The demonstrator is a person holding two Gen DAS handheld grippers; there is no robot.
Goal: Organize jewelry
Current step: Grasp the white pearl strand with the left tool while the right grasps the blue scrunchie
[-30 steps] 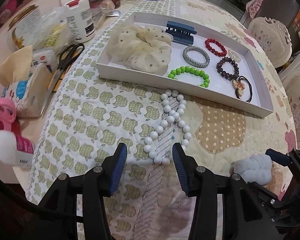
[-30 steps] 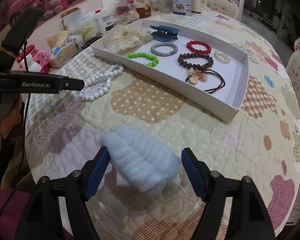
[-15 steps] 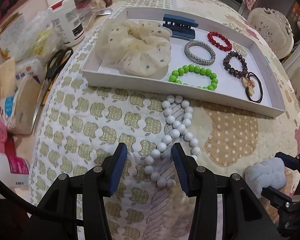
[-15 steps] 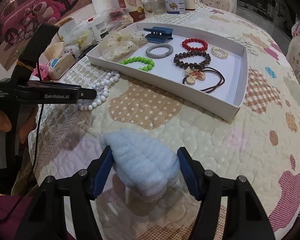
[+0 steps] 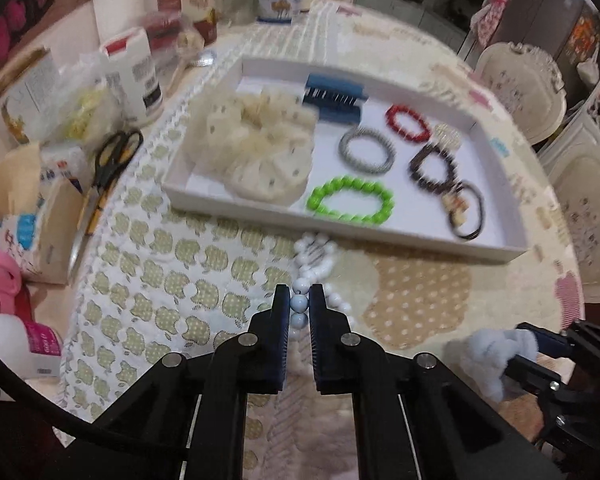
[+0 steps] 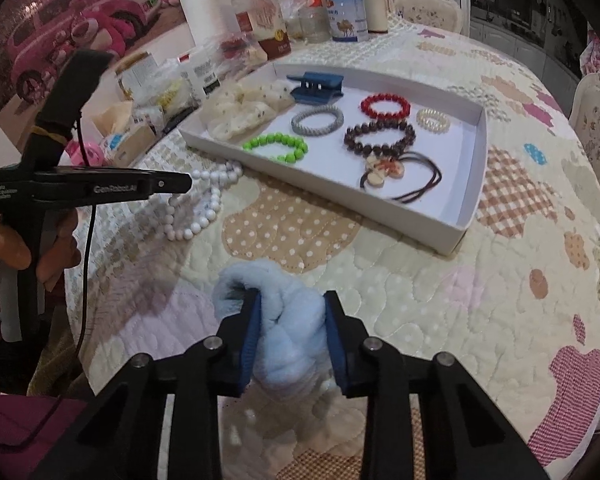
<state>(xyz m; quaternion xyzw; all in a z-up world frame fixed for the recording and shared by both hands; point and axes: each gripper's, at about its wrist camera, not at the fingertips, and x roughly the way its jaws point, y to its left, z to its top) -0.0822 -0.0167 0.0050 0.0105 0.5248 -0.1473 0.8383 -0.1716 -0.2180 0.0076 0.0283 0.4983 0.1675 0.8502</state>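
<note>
Left gripper (image 5: 299, 304) clamped on white bead necklace (image 5: 314, 268) lying on bench before tray (image 5: 512, 254) | right gripper (image 6: 291, 320) closing on blue scrunchie (image 6: 288, 344) | risk: I lift, round beads slip; trailing strand snags tray wall.

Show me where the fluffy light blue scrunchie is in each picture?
Left wrist view: the light blue scrunchie is at the lower right edge, pinched by the right gripper.
Right wrist view: the scrunchie is at bottom centre, squeezed between the closing jaws.
Shared landmark: the white tray with the green bead bracelet.
</note>
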